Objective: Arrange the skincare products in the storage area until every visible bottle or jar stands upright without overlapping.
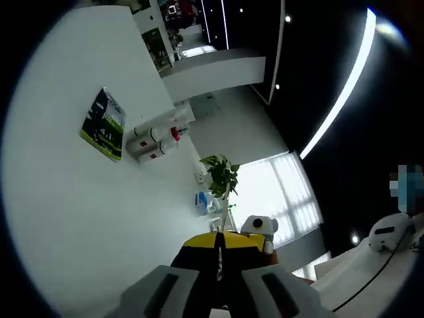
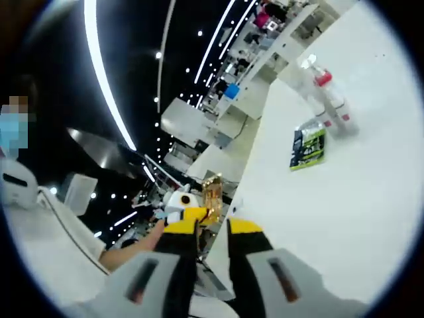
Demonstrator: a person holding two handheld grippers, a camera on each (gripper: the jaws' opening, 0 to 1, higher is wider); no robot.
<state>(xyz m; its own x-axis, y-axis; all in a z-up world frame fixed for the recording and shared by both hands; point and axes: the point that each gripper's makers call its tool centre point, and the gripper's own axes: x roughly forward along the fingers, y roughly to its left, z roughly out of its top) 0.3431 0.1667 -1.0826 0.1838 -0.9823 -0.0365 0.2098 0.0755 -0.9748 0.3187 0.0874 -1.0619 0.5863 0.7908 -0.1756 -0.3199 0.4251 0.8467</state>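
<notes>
Yellow-tipped jaws of the left gripper [image 1: 222, 248] stand almost closed, holding nothing. Skincare bottles [image 1: 154, 140] lie toppled on the white table [image 1: 59, 199], just beside a green packet [image 1: 104, 124], well ahead of these jaws.

Right gripper [image 2: 212, 232] is slightly parted, empty. From it the bottles lie beyond the packet, long axes roughly parallel. Neither gripper is judged clearly nearer.

Left gripper [image 1: 220, 265] closed and empty; right gripper [image 2: 212, 255] slightly parted
</notes>
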